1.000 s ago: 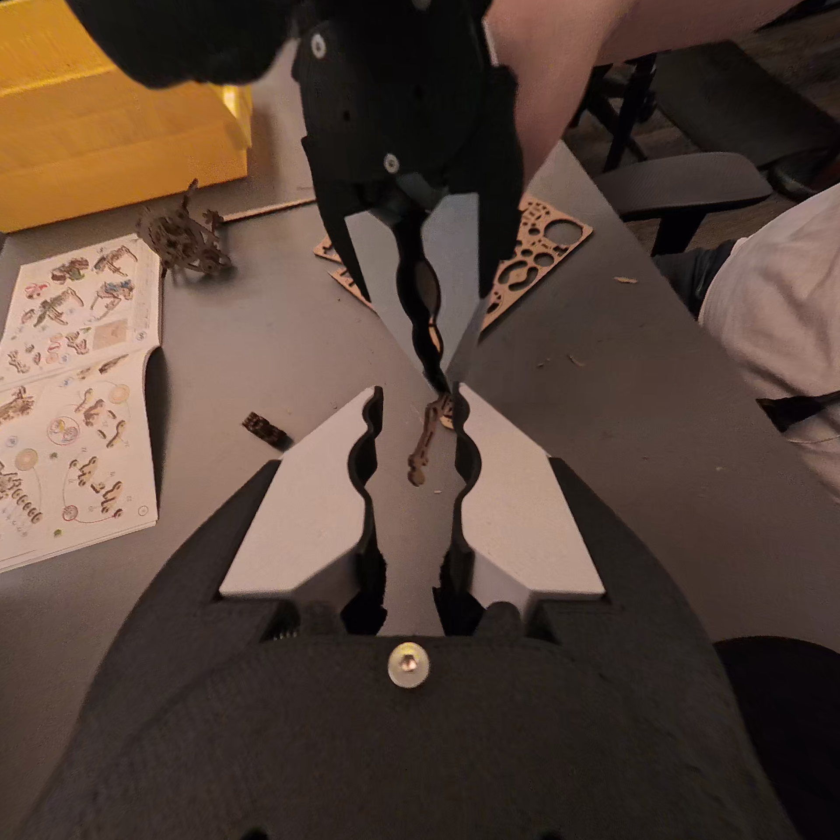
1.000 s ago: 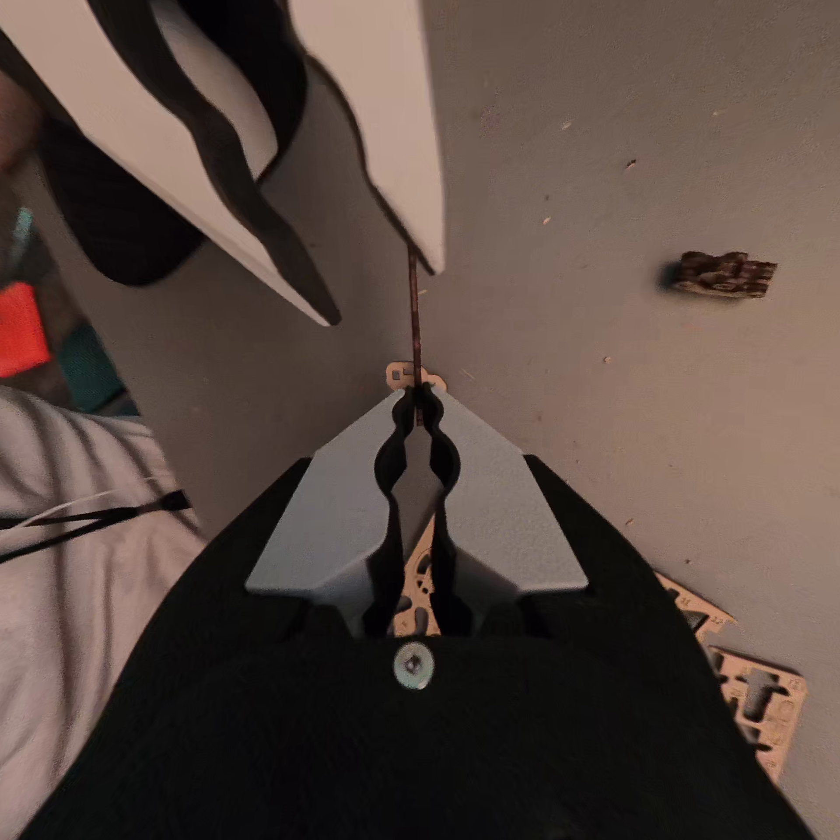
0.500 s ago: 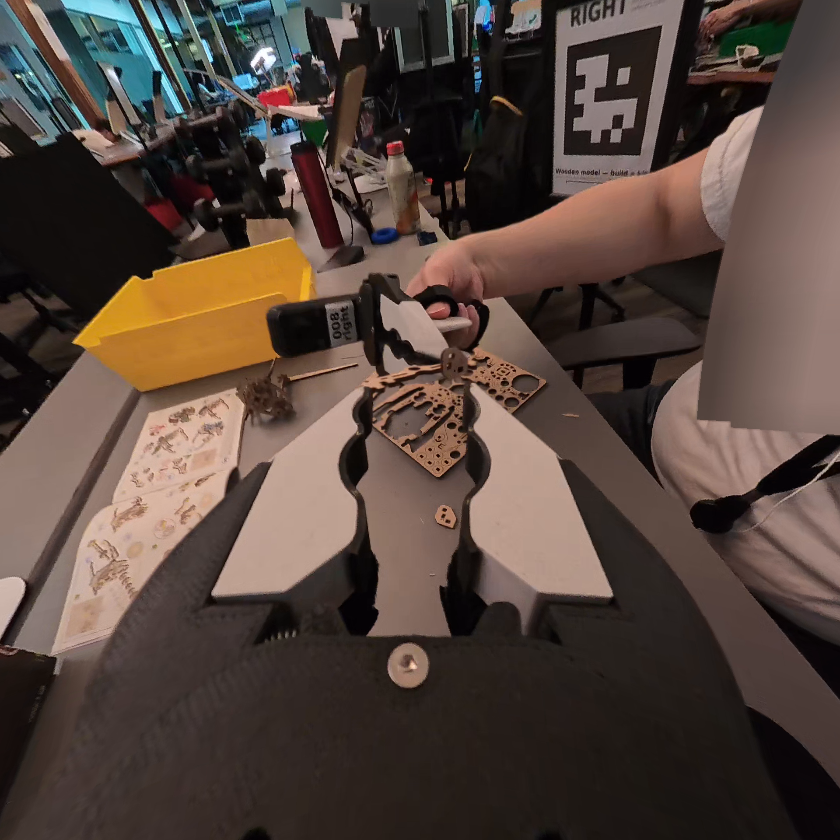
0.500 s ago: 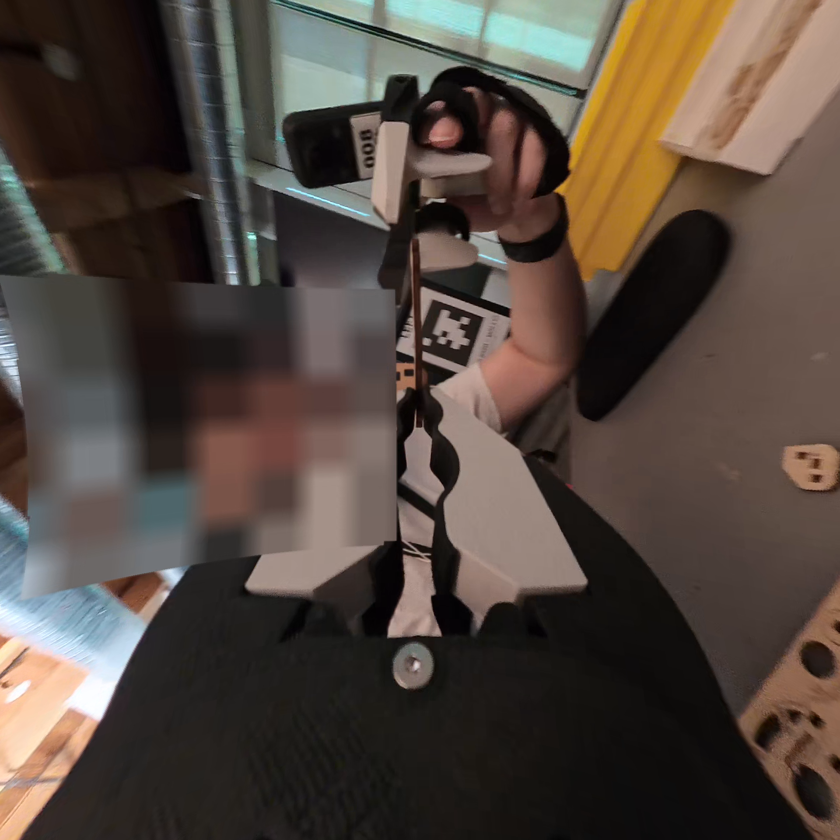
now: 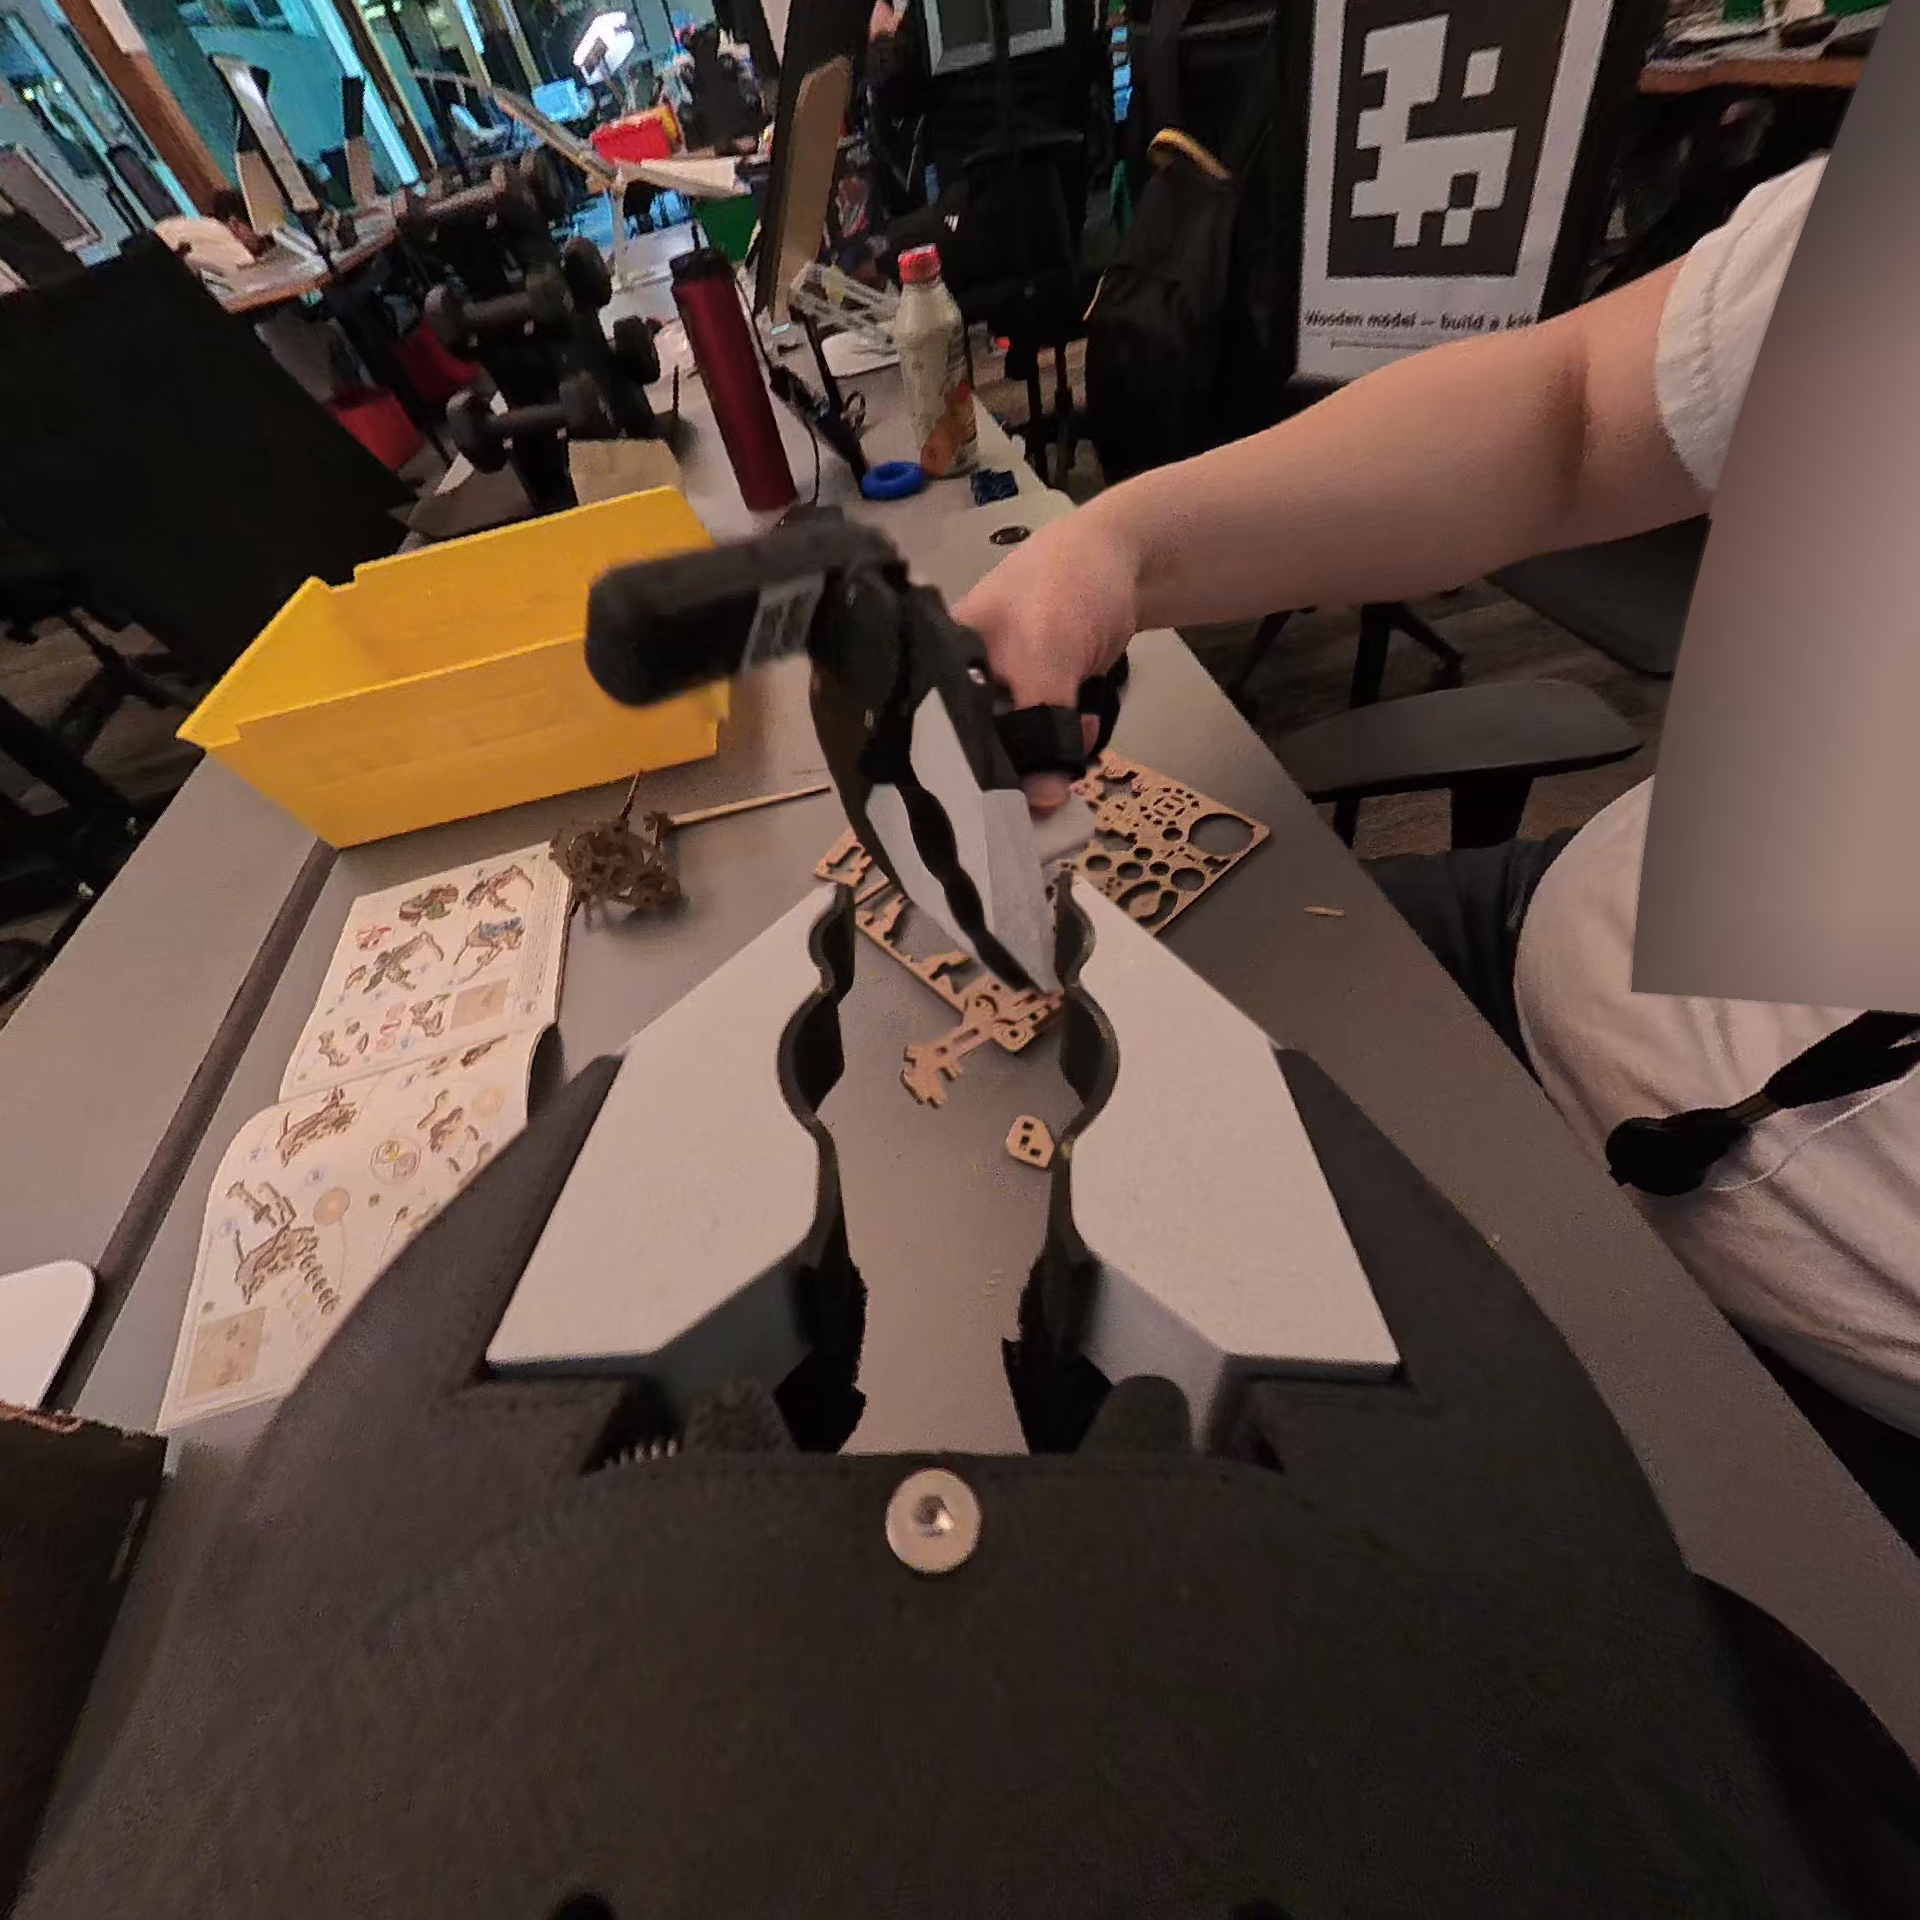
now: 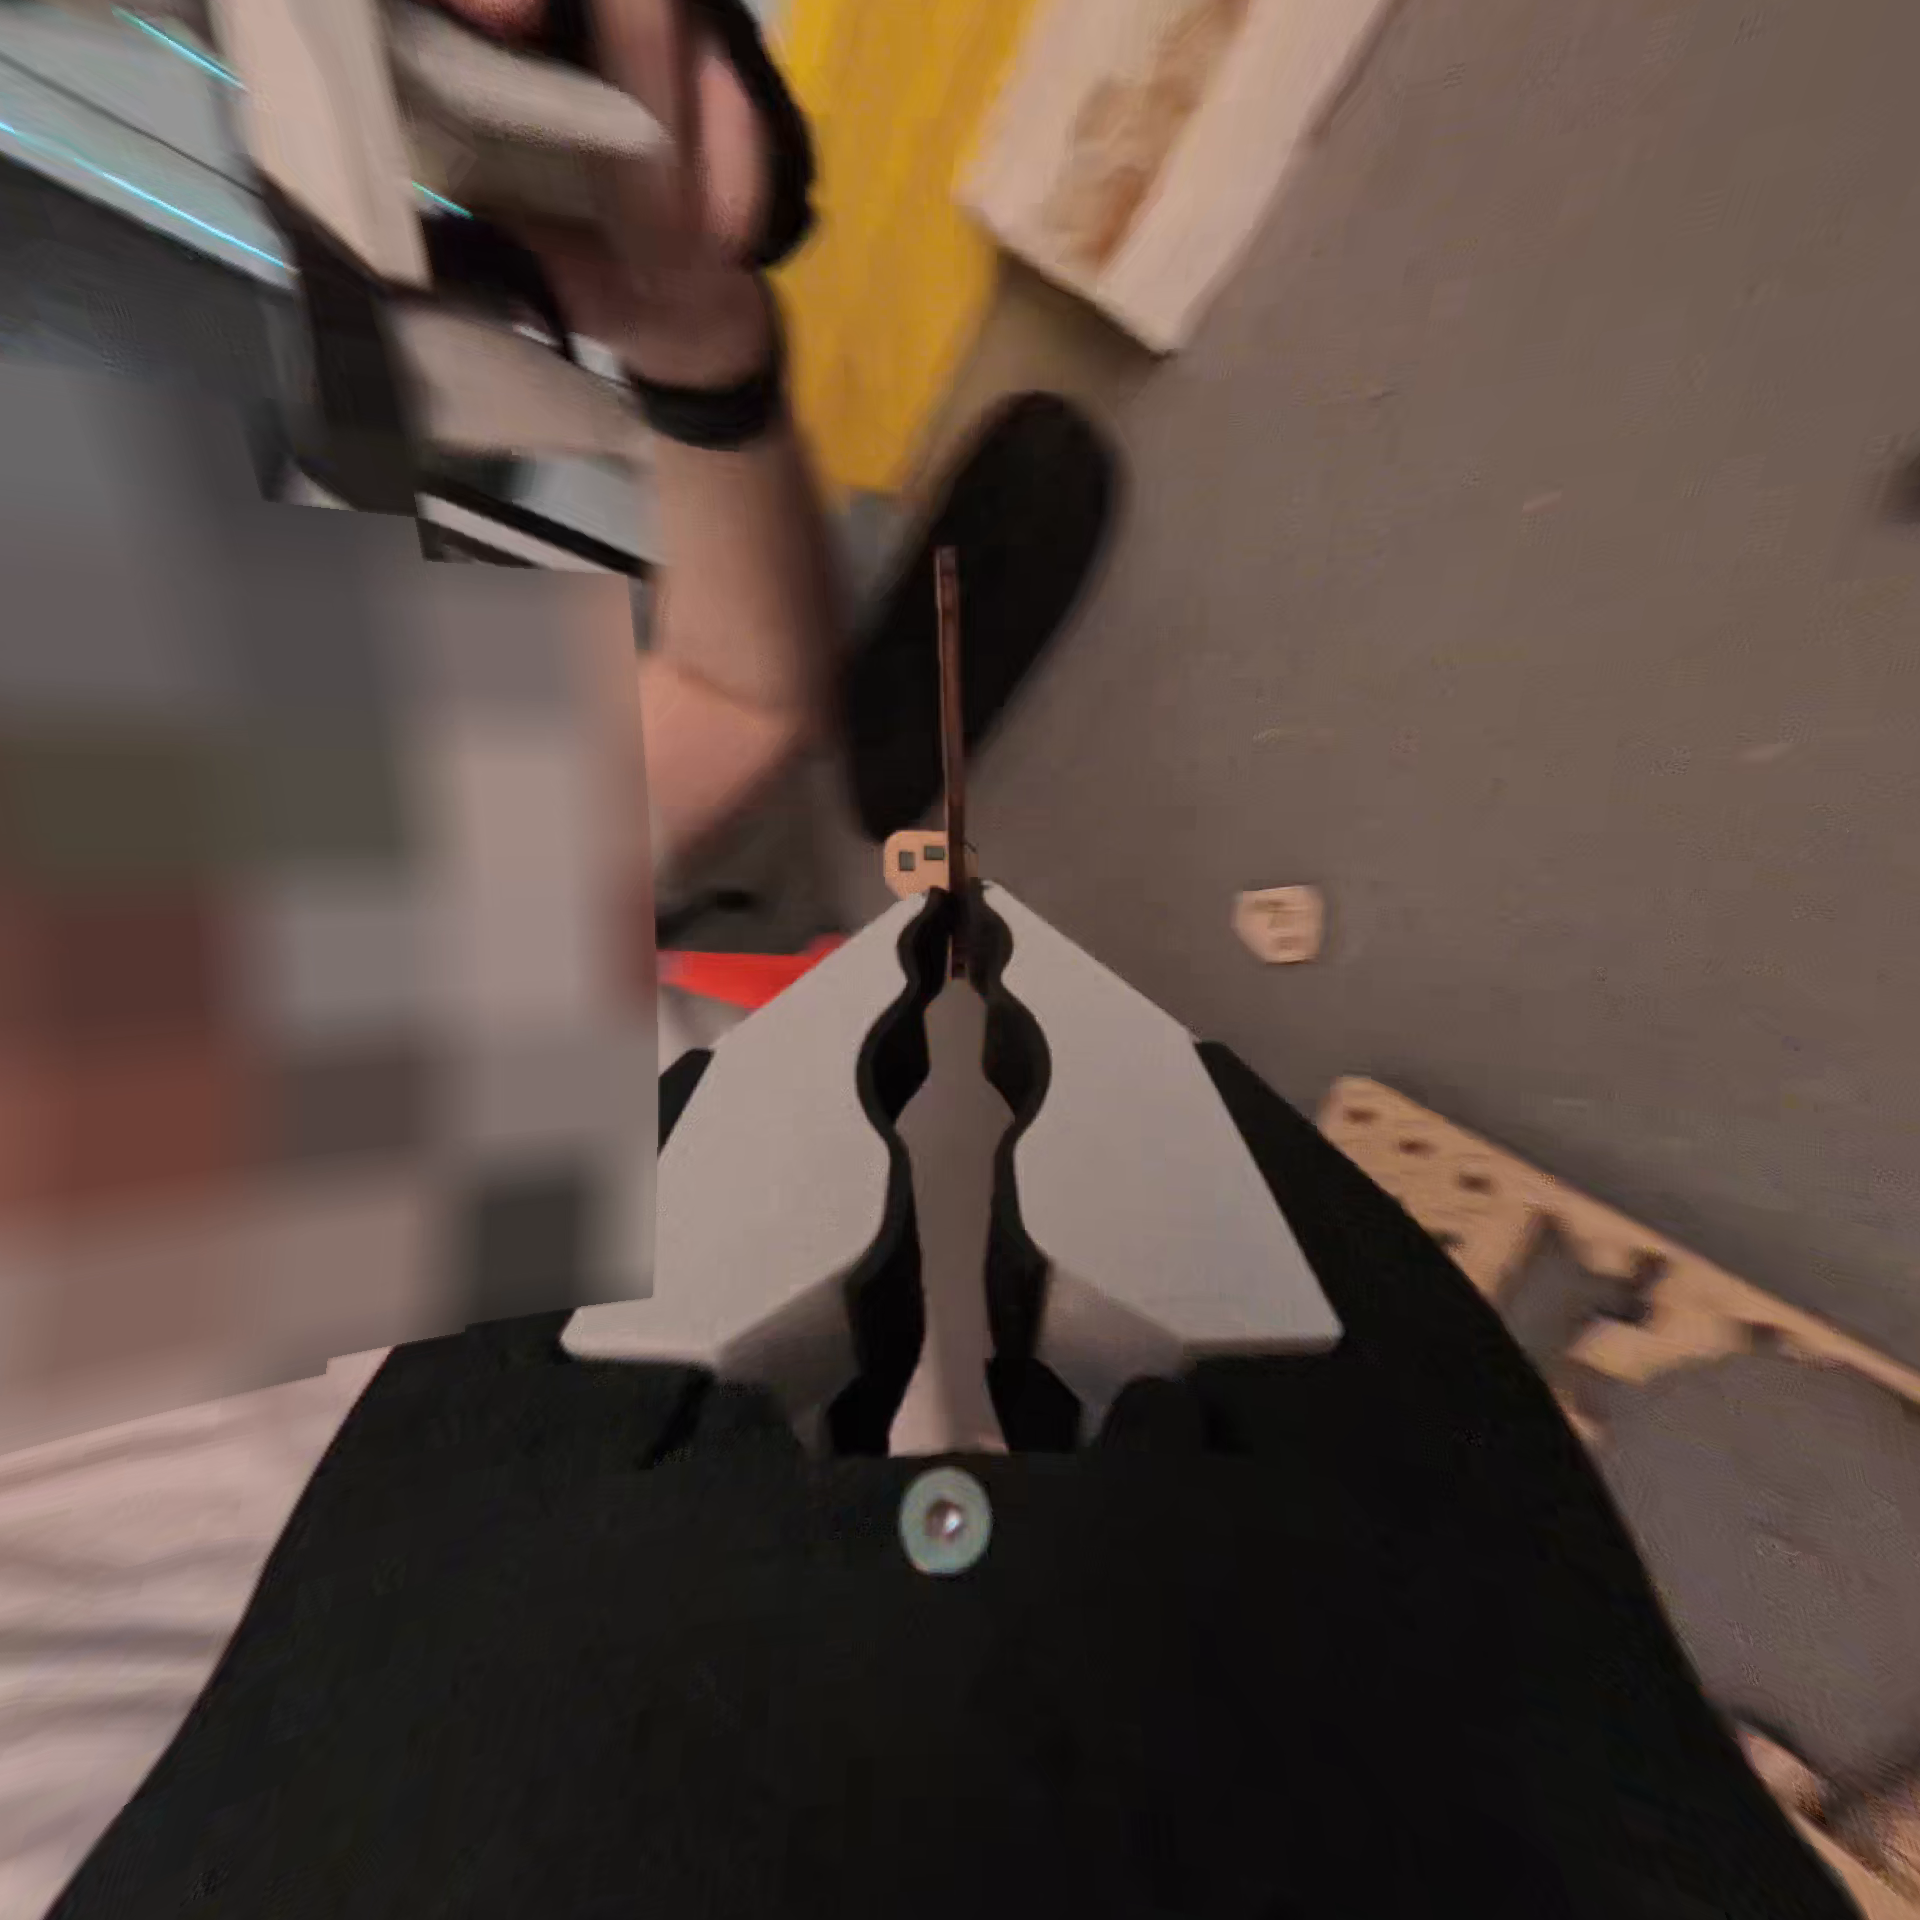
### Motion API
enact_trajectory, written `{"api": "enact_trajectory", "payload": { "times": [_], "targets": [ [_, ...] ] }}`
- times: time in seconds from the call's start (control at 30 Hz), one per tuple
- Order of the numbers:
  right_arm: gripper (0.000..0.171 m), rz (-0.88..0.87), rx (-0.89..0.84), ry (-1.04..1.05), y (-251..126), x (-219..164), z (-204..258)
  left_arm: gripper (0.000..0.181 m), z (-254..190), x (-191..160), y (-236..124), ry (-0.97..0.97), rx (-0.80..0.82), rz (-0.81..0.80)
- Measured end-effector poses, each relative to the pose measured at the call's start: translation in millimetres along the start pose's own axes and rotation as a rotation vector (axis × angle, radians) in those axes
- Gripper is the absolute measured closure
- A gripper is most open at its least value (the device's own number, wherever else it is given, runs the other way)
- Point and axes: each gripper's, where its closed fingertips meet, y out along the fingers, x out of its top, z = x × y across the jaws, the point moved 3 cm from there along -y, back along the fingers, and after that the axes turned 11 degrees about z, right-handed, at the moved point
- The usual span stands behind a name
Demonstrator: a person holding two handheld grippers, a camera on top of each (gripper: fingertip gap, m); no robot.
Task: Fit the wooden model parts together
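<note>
Left gripper [image 5: 951, 935] hangs above the grey table [image 5: 1455, 1091], its pale, wavy-edged fingers [image 5: 707, 1164] spread wide with nothing between them, just matte tabletop. Right gripper [image 6: 954, 909] has its tips pinched together on a thin, flat wooden strip [image 6: 948, 717], dark brown and seen edge-on in its own view. The strip's long axis runs straight out from the tips along the fingers' line.

From the left view, the right gripper [image 5: 1039, 977] angles steeply down toward the table, the person's hand [image 5: 1049, 623] on its black grip. The same strip [image 5: 971, 1039] shows here as a lacy, notched laser-cut part, one end at the tips, the rest slanting down-left, low over the table; whether it touches I cannot tell.

Just beside it lies a small tan tab [image 5: 1031, 1141] with two cut-outs, flat on the table. Behind the gripper lie pale cut-out sheets [image 5: 1174, 842], riddled with round and odd-shaped holes. To the left sits a dark, spiky half-built model [image 5: 618, 857], with a thin wooden stick [image 5: 748, 805] pointing right from it. An open booklet [image 5: 416, 997] of glossy coloured diagrams lies flat, and a yellow plastic bin [image 5: 457, 665] stands behind that. Further back: a red bottle [image 5: 732, 384] and a pale bottle [image 5: 930, 364]. The right view is smeared by blur.
</note>
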Motion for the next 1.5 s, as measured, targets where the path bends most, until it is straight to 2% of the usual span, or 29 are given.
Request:
{"api": "enact_trajectory", "payload": {
  "times": [0.03, 0.17, 0.2, 0.3, 0.37, 0.63, 1.0, 1.27, 1.5],
  "targets": [
    [0.17, 0.027, -0.132, -0.061, 1.4, 2.6, -3.6, 0.144, 1.2, -2.7, 1.9, -0.004, 0.002, 0.013],
    [0.17, 0.267, -0.644, -0.271, 7.0, 4.7, -14.7, 0.144, 4.0, -10.6, 7.9, -0.016, 0.001, 0.042],
    [0.169, 0.344, -0.724, -0.315, 11.6, 2.7, -16.5, 0.144, 4.5, -11.9, 9.0, -0.018, -0.001, 0.047],
    [0.169, 0.519, -0.822, -0.35, 29.9, -4.3, -25.7, 0.144, 5.4, -15.0, 11.4, -0.028, -0.006, 0.054],
    [0.17, 0.572, -0.865, -0.349, 33.7, -4.8, -36.1, 0.145, 5.5, -16.7, 13.0, -0.034, -0.009, 0.061],
    [0.17, 0.555, -0.854, -0.316, 36.7, -5.3, -47.3, 0.144, 12.5, -26.5, 12.1, -0.037, 0.023, 0.106],
    [0.169, 0.577, -0.857, -0.315, 41.1, -3.5, -48.1, 0.144, 34.4, -27.6, -23.9, -0.096, 0.1, 0.036],
    [0.169, 0.634, -0.867, -0.306, 39.3, -6.6, -46.3, 0.144, 30.6, -27.4, -19.9, -0.083, 0.088, 0.052],
    [0.169, 0.595, -0.842, -0.257, 37.4, -8.7, -46.4, 0.144, 27.2, -28.7, -14.3, -0.075, 0.072, 0.07]
  ]
}}
